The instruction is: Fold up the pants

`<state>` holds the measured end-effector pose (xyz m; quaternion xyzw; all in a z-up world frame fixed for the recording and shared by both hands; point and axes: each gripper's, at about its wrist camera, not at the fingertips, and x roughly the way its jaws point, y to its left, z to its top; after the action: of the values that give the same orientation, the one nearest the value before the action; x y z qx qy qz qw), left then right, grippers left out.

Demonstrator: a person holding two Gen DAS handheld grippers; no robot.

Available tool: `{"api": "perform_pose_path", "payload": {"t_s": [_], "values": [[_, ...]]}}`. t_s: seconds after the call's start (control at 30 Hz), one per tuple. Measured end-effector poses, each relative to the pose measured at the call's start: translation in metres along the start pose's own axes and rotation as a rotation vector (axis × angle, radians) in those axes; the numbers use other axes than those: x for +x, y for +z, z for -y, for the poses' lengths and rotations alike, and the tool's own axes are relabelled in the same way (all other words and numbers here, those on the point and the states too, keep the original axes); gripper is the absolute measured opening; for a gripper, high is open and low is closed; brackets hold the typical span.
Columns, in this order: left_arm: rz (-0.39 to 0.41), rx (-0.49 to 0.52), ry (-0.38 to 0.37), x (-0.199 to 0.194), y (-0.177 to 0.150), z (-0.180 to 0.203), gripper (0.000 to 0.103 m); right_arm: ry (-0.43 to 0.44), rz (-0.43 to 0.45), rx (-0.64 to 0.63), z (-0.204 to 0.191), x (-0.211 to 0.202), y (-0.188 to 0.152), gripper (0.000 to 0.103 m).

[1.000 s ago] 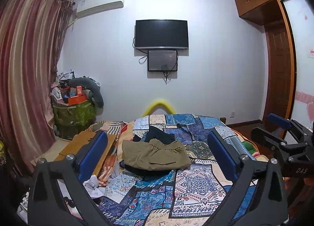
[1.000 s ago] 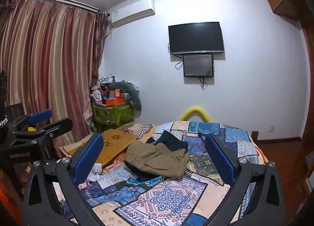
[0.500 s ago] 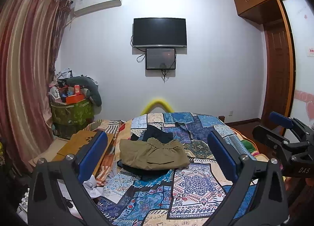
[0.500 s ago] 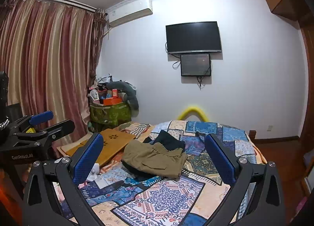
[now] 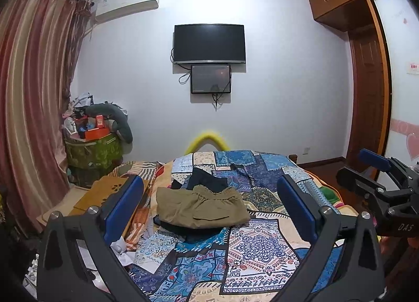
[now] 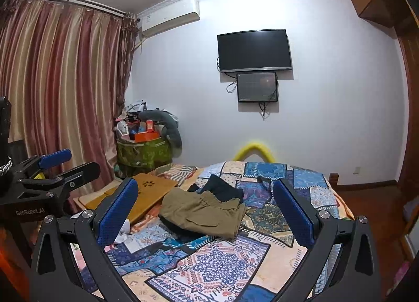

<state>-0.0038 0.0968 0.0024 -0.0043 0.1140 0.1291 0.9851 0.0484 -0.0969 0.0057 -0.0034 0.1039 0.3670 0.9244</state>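
Pants (image 5: 201, 206) unmoved on bed (image 5: 251, 247), grippers drifted slightly

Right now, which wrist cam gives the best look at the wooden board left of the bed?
Right wrist view: the wooden board shows most of its top, flower cutout included. In the left wrist view the board is lower, partly hidden behind the left gripper's finger.

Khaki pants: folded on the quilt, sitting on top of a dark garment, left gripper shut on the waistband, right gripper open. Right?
Not quite. The left gripper is not shut on anything: the left wrist view shows its jaws wide apart, well short of the khaki pants. The rest holds: pants folded on the quilt, over a dark garment, right gripper open.
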Motion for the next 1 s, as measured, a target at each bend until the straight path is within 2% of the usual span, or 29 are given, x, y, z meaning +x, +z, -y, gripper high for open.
{"api": "perform_pose_path", "payload": {"t_s": [1.0], "values": [[-0.013,0.015,-0.053,0.0060,0.0018,0.0050,0.103,-0.011,0.011,0.025,0.0019,-0.0052,0.0038,0.102]]}}
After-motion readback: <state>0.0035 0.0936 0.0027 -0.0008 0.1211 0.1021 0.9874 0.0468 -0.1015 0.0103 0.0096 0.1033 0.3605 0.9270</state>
